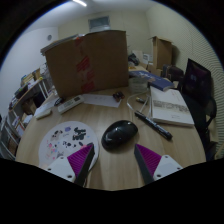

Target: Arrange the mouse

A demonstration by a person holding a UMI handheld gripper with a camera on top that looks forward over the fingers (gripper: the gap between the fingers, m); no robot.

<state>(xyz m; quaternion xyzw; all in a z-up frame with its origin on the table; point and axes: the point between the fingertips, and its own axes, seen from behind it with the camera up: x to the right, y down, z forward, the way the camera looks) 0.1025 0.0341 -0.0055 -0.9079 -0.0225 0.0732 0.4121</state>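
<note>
A black computer mouse lies on a round wooden table, just ahead of my fingers and slightly left of the middle of the gap. My gripper is open, its two magenta pads spread wide with bare table between them. Nothing is held. The mouse is apart from both fingers.
A round white mat with small dark pieces lies left of the mouse. A black pen and an open notebook lie to the right. A large cardboard box stands at the back. A dark chair is far right.
</note>
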